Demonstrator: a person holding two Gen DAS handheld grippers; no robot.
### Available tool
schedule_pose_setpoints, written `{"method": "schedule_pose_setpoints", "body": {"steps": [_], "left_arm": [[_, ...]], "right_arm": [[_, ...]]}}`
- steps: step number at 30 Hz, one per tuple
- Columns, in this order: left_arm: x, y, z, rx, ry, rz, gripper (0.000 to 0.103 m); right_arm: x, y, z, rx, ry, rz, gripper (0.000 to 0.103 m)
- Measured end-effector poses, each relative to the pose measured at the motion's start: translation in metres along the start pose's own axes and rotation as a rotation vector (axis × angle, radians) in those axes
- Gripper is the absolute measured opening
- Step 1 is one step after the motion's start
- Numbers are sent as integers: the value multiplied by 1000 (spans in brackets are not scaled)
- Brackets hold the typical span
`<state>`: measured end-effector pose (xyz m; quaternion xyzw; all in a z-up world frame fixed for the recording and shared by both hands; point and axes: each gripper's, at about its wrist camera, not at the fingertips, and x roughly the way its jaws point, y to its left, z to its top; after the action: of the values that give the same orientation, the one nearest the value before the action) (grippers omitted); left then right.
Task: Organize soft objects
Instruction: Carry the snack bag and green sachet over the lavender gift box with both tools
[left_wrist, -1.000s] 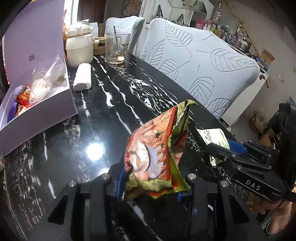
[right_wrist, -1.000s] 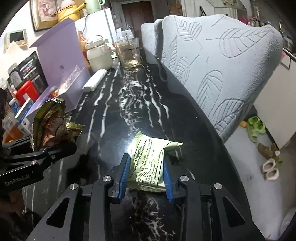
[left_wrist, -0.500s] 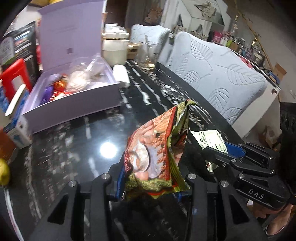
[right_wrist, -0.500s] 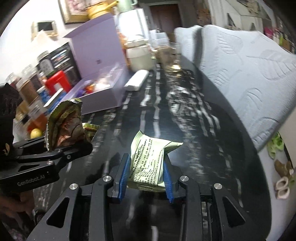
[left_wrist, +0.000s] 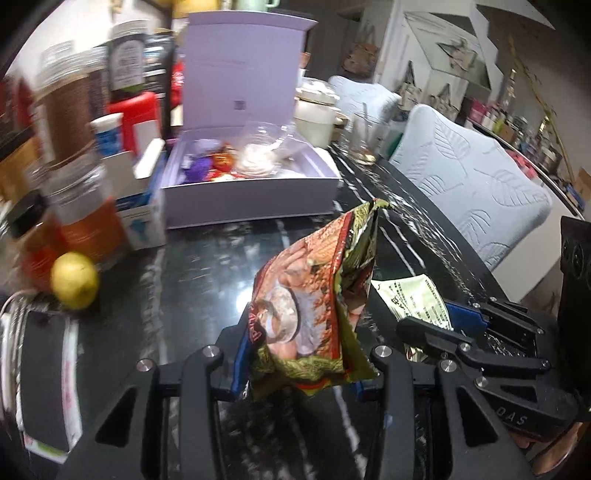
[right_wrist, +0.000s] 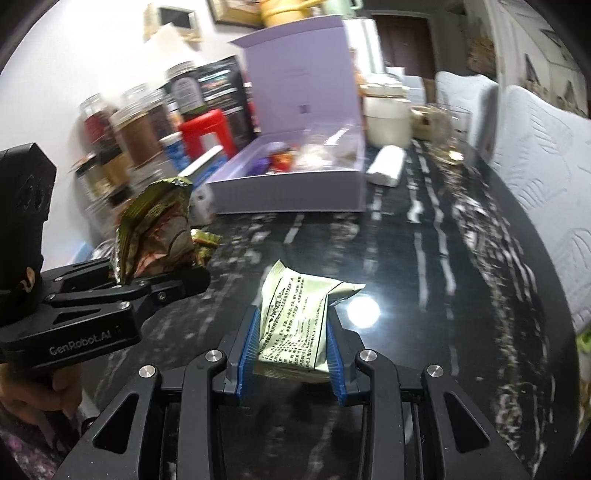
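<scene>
My left gripper (left_wrist: 299, 373) is shut on a red and green snack packet (left_wrist: 314, 306), held upright above the black marble table (left_wrist: 192, 280). It also shows in the right wrist view (right_wrist: 155, 229) at the left. My right gripper (right_wrist: 291, 354) is shut on a pale green packet (right_wrist: 295, 325) with printed text, also seen in the left wrist view (left_wrist: 413, 299) at the right. An open lilac box (left_wrist: 251, 195) with wrapped sweets and a clear bag stands ahead; it also shows in the right wrist view (right_wrist: 295, 188).
Jars (left_wrist: 70, 110), a red container (left_wrist: 136, 114) and small cartons crowd the table's left side, with a yellow fruit (left_wrist: 74, 280) near me. A white pot (left_wrist: 314, 118), a glass (left_wrist: 364, 142) and a rolled white cloth (right_wrist: 386, 166) stand behind the box. Padded chairs (left_wrist: 469, 188) line the right edge.
Both grippers have swung left with their packets still held. The lilac box has come to the middle of both views and the jars have come into sight.
</scene>
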<state>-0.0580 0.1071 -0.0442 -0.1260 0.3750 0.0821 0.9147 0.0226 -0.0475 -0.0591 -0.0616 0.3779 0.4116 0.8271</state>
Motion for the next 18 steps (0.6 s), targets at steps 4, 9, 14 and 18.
{"method": "schedule_pose_setpoints", "body": {"steps": [4, 9, 14, 18], "left_arm": [[-17, 16, -6, -28, -25, 22, 41], [-38, 29, -7, -34, -68, 59, 41], [-57, 38, 4, -40, -117, 69, 40], [-66, 43, 18, -40, -155, 72, 40]], "right_arm": [[2, 24, 2, -44, -3, 44, 33], [1, 52, 4, -90, -18, 98, 33], [-3, 67, 14, -121, -43, 140, 33], [-11, 76, 29, -149, -81, 151, 33]]}}
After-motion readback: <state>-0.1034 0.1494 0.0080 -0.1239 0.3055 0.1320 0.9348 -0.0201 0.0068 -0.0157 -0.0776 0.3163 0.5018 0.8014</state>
